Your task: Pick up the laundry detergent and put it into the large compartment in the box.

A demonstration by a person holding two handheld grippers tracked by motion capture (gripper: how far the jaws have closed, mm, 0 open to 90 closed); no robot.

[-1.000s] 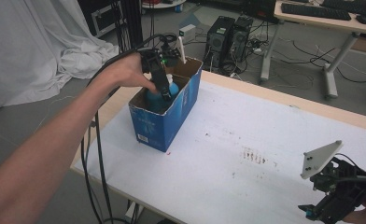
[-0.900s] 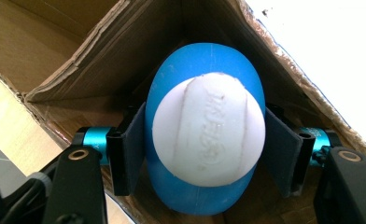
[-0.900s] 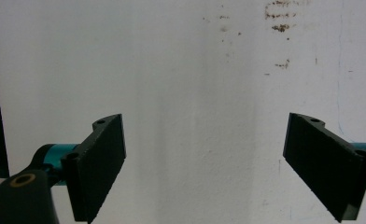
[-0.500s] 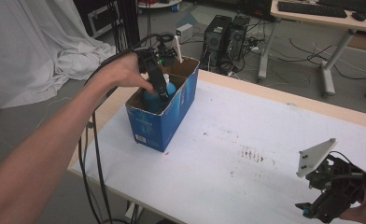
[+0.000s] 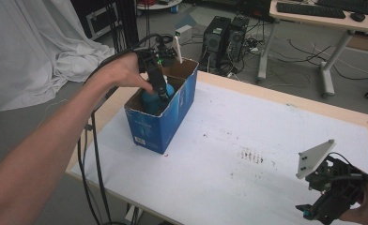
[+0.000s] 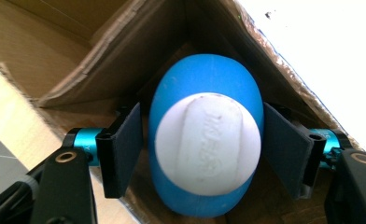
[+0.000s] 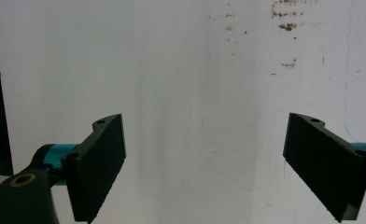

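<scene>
A blue rounded object with a white cap (image 6: 204, 74) sits inside the blue cardboard box (image 5: 163, 126), in a corner of it. My left gripper (image 5: 161, 93) reaches down into the box. In the left gripper view its jaws (image 6: 202, 135) straddle the object and have just been opening. A thin gap shows at the left pad (image 6: 123, 149), and the right pad (image 6: 286, 149) is right beside the object. The blue object (image 5: 149, 101) peeks over the box rim. My right gripper (image 5: 313, 213) hovers open near the table's front right corner, with only white tabletop between its jaws (image 7: 204, 158).
The white table (image 5: 248, 117) has small brown stains (image 5: 252, 154) near its middle. The box stands at the table's left end, close to the edge. Black cables (image 5: 90, 154) hang off the left side. Computer towers (image 5: 226, 35) and a desk stand beyond.
Both hands have stayed where they were; the box and the blue object have not shifted in the high view.
</scene>
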